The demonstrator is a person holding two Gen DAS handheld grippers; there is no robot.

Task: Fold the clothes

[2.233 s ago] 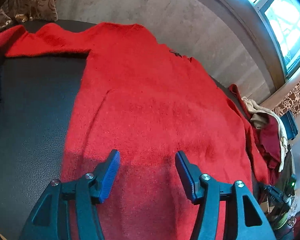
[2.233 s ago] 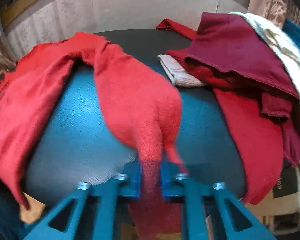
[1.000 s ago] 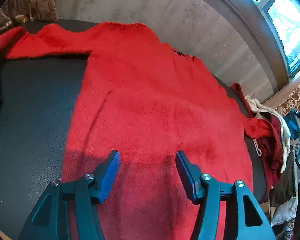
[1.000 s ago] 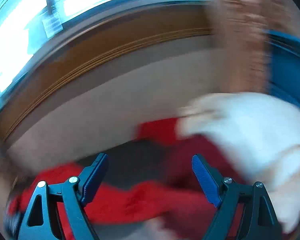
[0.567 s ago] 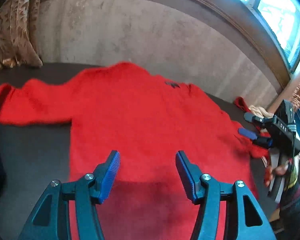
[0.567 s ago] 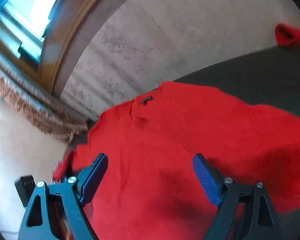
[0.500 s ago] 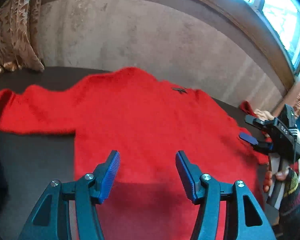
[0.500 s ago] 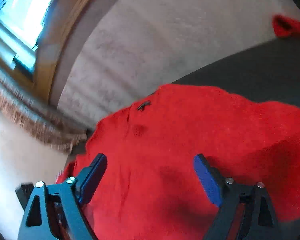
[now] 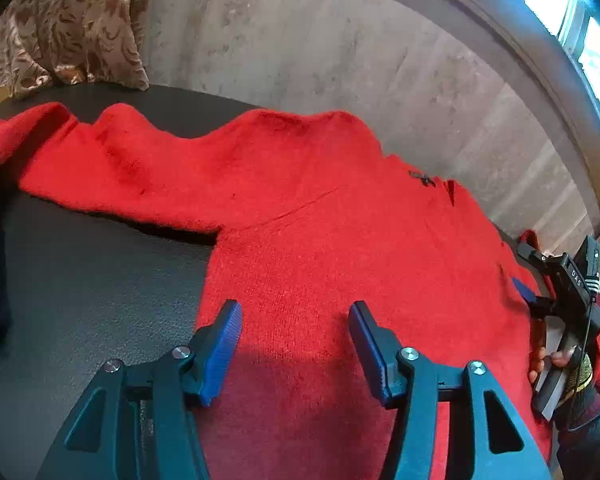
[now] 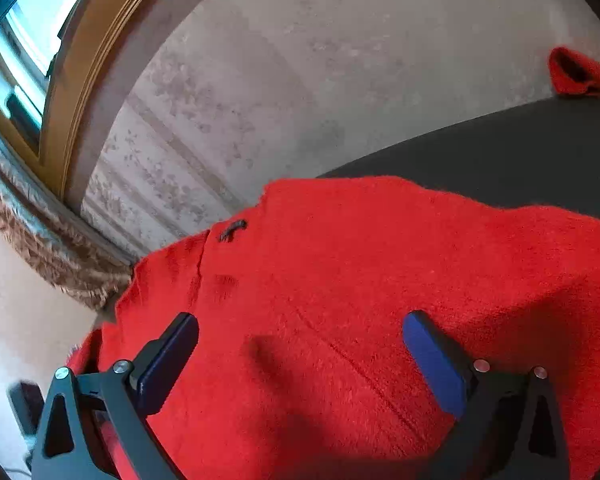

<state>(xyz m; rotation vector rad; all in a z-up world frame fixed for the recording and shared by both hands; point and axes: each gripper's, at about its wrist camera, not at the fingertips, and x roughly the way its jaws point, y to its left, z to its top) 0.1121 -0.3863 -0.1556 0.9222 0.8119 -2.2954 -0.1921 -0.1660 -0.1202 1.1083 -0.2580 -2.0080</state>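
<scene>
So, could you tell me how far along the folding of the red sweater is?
Done: the red sweater lies spread flat on the dark table, one sleeve stretched out. In hand: nothing; the left gripper is open, the right gripper is opening, empty, above it. Left: every fold.

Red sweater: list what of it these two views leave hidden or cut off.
- Left wrist view: the red sweater's hem runs off the bottom edge, behind the left hand-held gripper.
- Left wrist view: its right sleeve is covered by the right hand-held gripper and cut by the frame edge.
- Right wrist view: the sweater's hem and left sleeve are out of frame.
- Both views: the small dark mark near the collar is too small to identify.
</scene>
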